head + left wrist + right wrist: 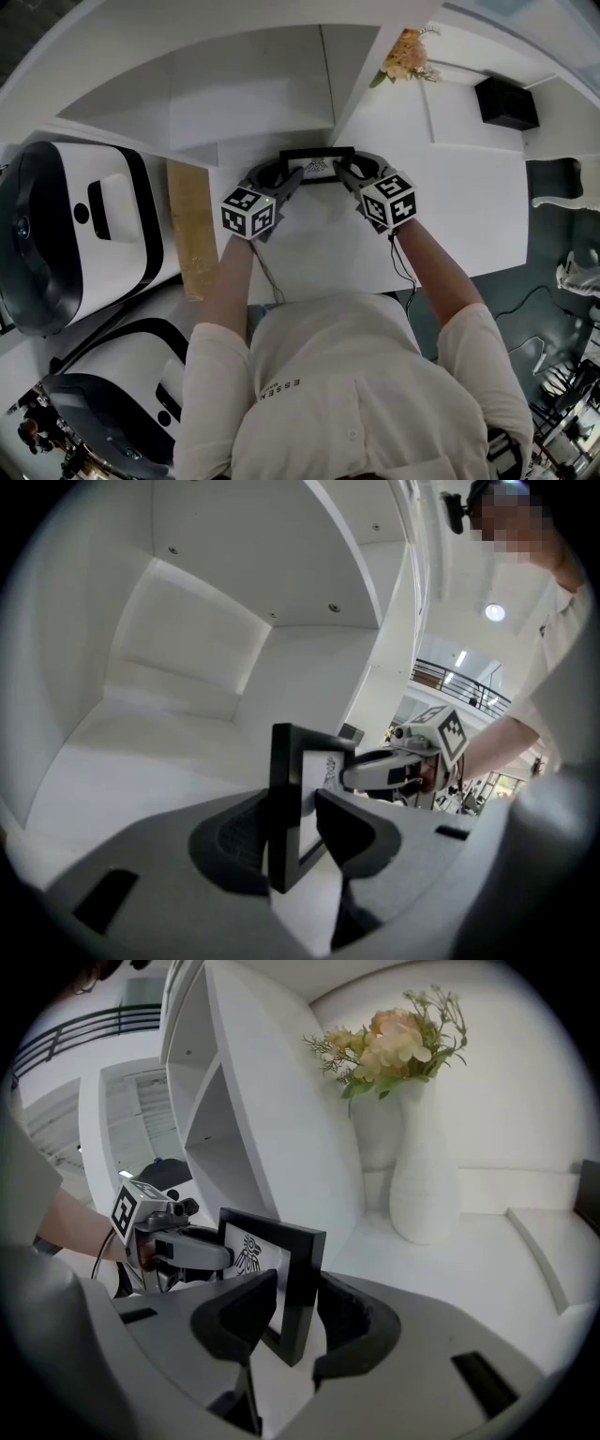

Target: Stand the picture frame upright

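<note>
A small black picture frame (317,165) with a white print stands upright on the white table (469,206), close to the foot of the shelf unit. My left gripper (286,173) sits at its left end and my right gripper (345,171) at its right end. In the left gripper view the frame's edge (284,799) stands between the jaws of the left gripper (292,832), with a gap on one side, so the jaws are open. In the right gripper view the frame (302,1279) likewise stands between the jaws of the right gripper (298,1312), also open with a gap.
A white shelf unit (253,84) rises just behind the frame. A white vase of flowers (422,1166) stands to the right of it, and a black box (506,103) sits further right. A wooden plank (192,230) and white machines (75,234) lie to the left.
</note>
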The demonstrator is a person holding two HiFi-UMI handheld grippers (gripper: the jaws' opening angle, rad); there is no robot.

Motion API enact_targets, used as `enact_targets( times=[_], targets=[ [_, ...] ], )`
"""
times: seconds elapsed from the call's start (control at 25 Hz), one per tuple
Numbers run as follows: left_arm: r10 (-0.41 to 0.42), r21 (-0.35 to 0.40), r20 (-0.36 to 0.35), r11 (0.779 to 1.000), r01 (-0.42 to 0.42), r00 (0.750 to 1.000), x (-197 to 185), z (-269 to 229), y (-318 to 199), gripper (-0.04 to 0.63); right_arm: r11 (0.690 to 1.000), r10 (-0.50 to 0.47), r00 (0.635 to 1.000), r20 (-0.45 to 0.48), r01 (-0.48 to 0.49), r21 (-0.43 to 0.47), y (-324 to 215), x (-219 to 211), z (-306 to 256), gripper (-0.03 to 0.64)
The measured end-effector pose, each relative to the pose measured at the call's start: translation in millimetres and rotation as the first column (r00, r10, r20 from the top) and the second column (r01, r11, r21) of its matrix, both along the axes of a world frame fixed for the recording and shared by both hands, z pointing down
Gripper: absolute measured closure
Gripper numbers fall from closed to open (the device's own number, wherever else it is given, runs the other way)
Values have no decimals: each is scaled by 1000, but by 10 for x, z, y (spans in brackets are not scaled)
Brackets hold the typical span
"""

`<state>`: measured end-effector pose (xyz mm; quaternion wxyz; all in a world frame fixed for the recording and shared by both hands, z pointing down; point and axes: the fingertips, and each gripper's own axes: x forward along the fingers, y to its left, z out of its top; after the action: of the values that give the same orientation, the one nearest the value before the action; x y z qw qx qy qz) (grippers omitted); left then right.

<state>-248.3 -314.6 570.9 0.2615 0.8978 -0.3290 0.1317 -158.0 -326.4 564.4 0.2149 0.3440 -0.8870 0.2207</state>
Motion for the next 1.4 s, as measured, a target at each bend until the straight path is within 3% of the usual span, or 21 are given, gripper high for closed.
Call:
enact_targets(
  times=[0.16,0.44,0.68,0.88,1.16,1.4],
  targets=[
    [-7,-2,11,1000,7,1000,-28,35,-18,463,999,-11,999,-34,12,31,-10,-29,-3,486],
    [5,76,119,997,-14,993,-79,6,-103,454,992,5,994,-111,9,125,-51,-64,-55,482],
    [-16,73,153,997,5,988,-92,-7,-111,451,982,20,980,-199,17,187,-69,-70,-94,469],
    [-55,128,245,992,24,968,-130,-42,-195,449,959,80,958,-274,0,282,-142,-96,-162,462],
    [-71,103,226,994,48,972,-132,-19,-234,449,965,104,961,-255,-35,260,-171,-77,-139,462],
    [-90,136,273,989,54,958,-191,-25,-266,397,969,104,959,-263,-39,243,-168,-89,-133,460]
  ],
)
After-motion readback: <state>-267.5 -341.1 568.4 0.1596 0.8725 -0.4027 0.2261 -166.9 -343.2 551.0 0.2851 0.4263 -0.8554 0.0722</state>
